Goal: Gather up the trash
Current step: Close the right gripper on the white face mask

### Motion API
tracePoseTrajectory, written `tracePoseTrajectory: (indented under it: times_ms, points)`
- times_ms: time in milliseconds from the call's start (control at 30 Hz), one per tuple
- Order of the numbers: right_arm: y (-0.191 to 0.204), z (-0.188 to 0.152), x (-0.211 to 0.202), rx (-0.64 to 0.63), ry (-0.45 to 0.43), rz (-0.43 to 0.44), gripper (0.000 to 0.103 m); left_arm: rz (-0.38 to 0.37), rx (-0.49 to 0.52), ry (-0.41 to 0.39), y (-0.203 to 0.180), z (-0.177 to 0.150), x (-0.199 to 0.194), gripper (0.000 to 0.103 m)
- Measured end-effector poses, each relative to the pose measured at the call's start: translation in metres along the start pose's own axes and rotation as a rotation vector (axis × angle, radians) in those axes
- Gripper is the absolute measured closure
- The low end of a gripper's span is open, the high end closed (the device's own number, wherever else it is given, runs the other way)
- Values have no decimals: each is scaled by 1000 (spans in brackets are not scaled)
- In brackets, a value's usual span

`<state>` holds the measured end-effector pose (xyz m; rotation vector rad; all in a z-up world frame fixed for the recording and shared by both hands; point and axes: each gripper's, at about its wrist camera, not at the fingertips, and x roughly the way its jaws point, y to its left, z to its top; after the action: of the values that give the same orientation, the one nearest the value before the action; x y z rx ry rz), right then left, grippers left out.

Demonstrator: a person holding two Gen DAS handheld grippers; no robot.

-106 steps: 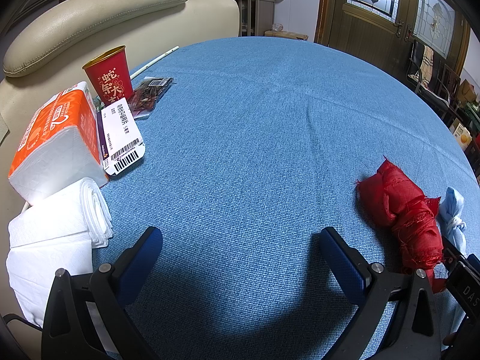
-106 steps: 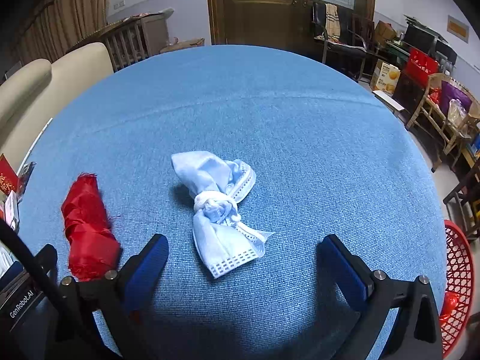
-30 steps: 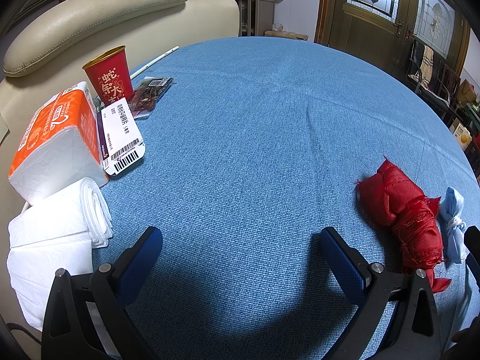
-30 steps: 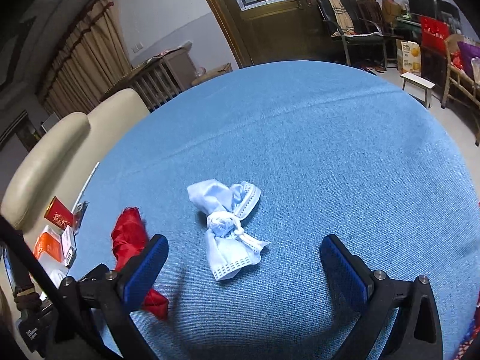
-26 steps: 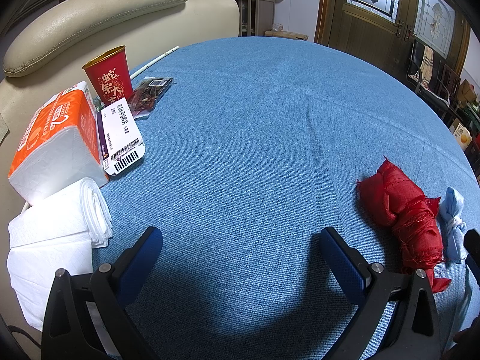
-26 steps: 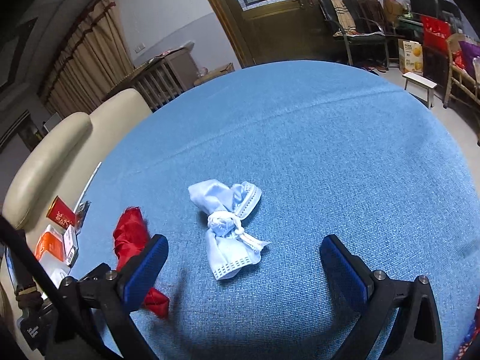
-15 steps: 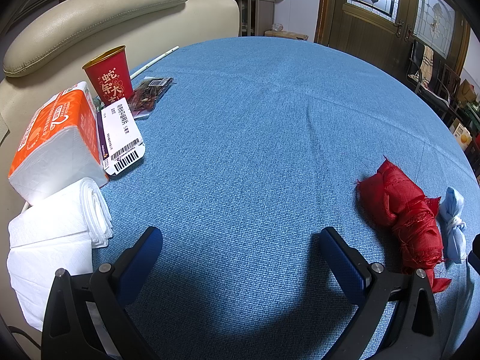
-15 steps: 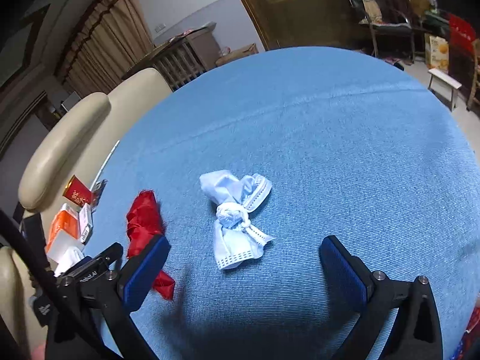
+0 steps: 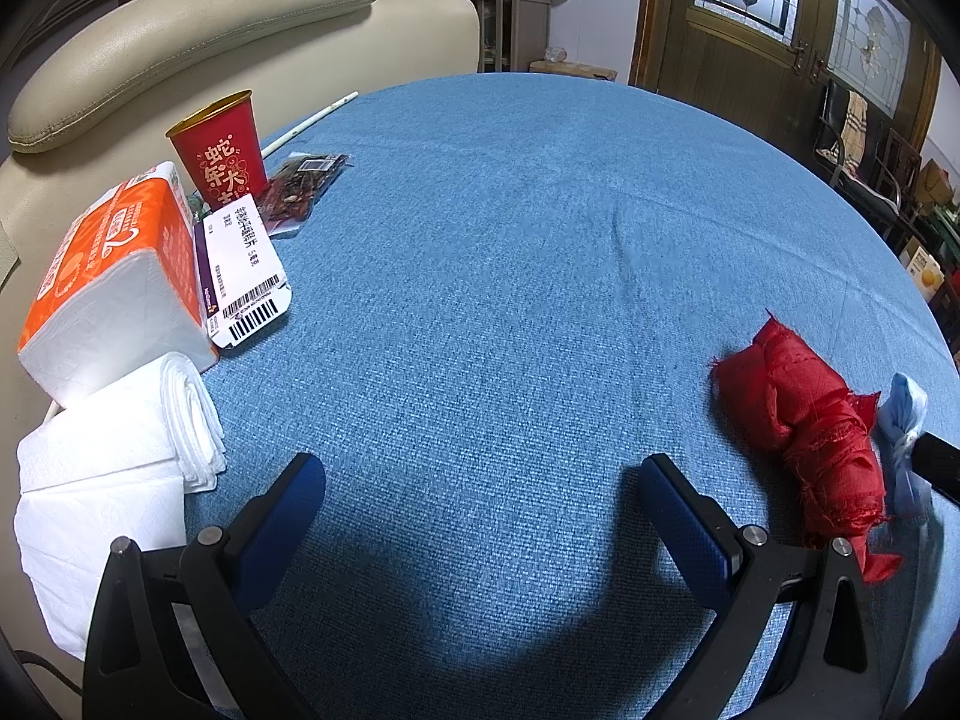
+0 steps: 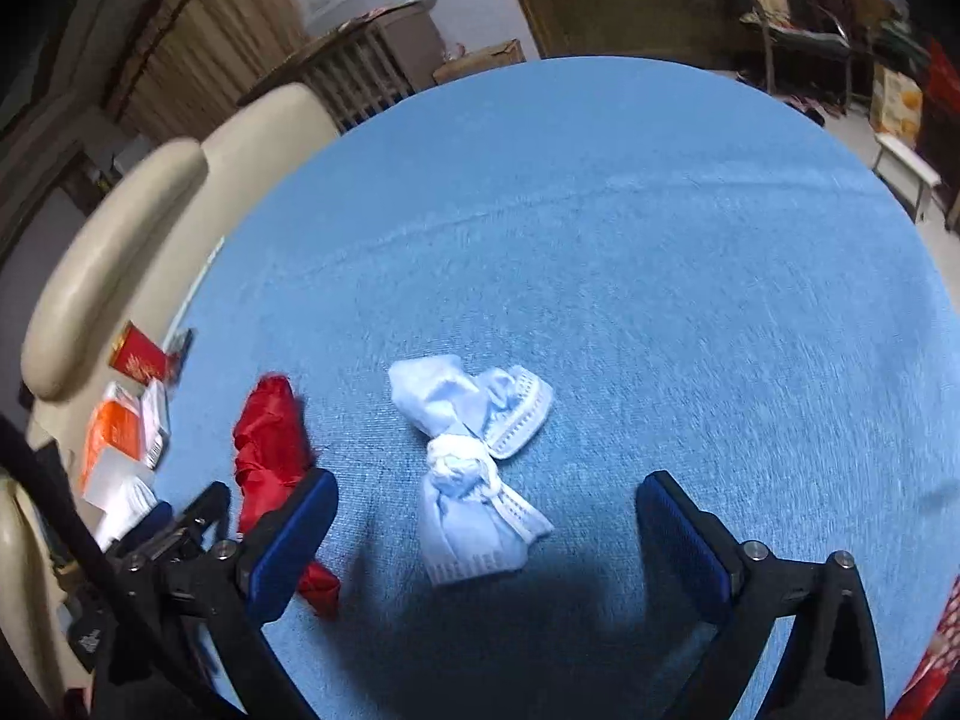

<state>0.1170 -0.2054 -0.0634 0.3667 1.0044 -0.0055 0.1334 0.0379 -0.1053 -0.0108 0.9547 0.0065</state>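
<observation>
Right wrist: spread fingers (image 10: 486, 531) hover over the knotted mask (image 10: 471, 468), red cloth (image 10: 270, 438) beside it; next, lower and pinch.

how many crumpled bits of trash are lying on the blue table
2: a knotted blue face mask between the right gripper's open fingers, and a red cloth wad just left of it. Others may be out of view.

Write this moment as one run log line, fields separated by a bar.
left gripper open, idle | right gripper open, above knotted blue mask | red cloth on table, ungrasped

Red cup (image 9: 221, 147), tissue pack (image 9: 114, 276), sofa (image 9: 198, 30)
</observation>
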Motion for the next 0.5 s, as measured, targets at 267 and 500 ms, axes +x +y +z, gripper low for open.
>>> tracePoseTrajectory:
  times_ms: [267,500]
  points:
    - [14,9,11,-102,-10,-67,60,6,2,22,-2,-3,-4,0]
    - [-4,11,8,-55,-22,3,63,28,0,9,-5,-8,-8,0]
